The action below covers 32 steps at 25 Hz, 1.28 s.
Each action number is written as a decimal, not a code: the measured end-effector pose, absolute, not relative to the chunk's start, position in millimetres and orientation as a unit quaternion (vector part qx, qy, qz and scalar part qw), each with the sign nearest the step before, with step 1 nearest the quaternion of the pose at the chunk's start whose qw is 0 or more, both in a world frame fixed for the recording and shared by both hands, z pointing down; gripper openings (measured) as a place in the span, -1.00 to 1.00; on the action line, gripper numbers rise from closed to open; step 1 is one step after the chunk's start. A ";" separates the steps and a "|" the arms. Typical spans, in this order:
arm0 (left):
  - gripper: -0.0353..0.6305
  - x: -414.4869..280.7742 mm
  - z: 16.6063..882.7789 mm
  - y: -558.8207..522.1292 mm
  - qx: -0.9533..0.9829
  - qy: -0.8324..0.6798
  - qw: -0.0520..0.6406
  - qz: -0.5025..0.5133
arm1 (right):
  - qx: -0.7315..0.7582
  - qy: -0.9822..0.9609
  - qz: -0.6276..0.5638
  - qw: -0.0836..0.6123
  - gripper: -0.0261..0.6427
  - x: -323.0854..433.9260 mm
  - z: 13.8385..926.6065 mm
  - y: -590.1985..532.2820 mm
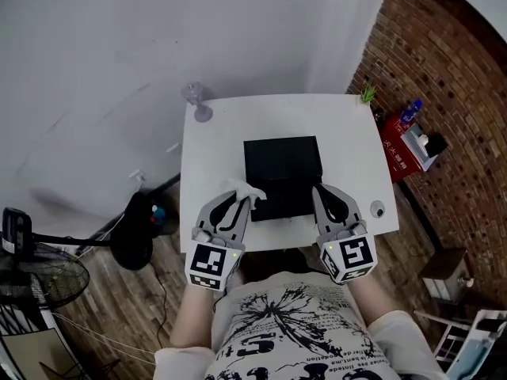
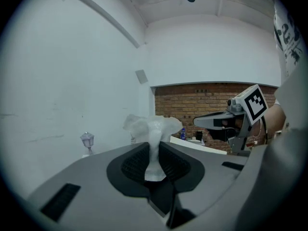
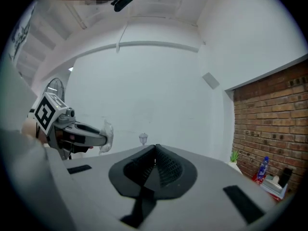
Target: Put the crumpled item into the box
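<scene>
A black box (image 1: 283,177) lies on the white table (image 1: 348,133), in the head view. My left gripper (image 1: 242,199) is shut on a crumpled white paper (image 1: 245,190), held at the box's near left corner. In the left gripper view the paper (image 2: 154,134) stands pinched between the two pads and fans out above them. My right gripper (image 1: 321,194) hovers over the box's near right corner. Its jaws meet with nothing between them in the right gripper view (image 3: 155,154). That view also shows the left gripper (image 3: 77,134) with the paper (image 3: 107,136) at its tip.
A small clear glass ornament (image 1: 196,100) stands at the table's far left corner, a tiny green plant (image 1: 367,94) at the far right. A round object (image 1: 378,210) sits near the right front edge. A red crate with bottles (image 1: 408,142) stands by the brick wall.
</scene>
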State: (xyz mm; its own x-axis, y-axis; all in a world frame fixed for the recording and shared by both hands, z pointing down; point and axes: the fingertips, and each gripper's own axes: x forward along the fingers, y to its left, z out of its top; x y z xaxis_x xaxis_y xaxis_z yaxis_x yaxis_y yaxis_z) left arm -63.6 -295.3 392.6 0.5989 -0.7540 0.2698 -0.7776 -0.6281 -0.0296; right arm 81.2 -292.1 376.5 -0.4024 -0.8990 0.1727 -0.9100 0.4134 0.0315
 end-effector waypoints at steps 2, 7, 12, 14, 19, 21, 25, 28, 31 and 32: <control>-0.68 -47.9 404.6 -312.5 0.894 -0.422 0.047 0.141 | 0.529 -0.843 0.040 0.089 -0.88 91.2 385.8 -311.6; -0.68 -12.0 452.5 -341.4 0.902 -0.385 0.066 0.186 | 0.508 -0.853 0.061 0.104 -0.88 111.5 413.0 -346.5; -0.68 22.6 511.9 -349.2 0.906 -0.323 0.087 0.259 | 0.500 -0.854 0.083 0.119 -0.88 134.0 445.3 -361.9; -0.68 32.6 534.2 -350.3 0.904 -0.305 0.095 0.285 | 0.496 -0.854 0.092 0.123 -0.88 140.5 457.3 -364.3; -0.67 53.2 576.0 -353.8 0.896 -0.262 0.111 0.340 | 0.487 -0.856 0.113 0.135 -0.88 153.5 484.5 -367.1; -0.67 59.6 587.9 -356.4 0.891 -0.244 0.111 0.365 | 0.485 -0.855 0.121 0.138 -0.88 158.4 492.6 -369.0; -0.67 72.7 608.1 -361.5 0.884 -0.215 0.113 0.399 | 0.484 -0.853 0.132 0.141 -0.88 167.8 503.8 -374.6; -0.67 79.7 622.7 -359.5 0.878 -0.192 0.116 0.424 | 0.485 -0.852 0.139 0.141 -0.88 172.6 510.7 -377.6; -0.67 84.2 639.2 -356.3 0.867 -0.170 0.110 0.456 | 0.486 -0.850 0.146 0.141 -0.88 177.1 517.8 -379.3; -0.67 84.8 644.7 -355.6 0.863 -0.164 0.109 0.466 | 0.487 -0.849 0.149 0.142 -0.88 178.1 520.1 -379.7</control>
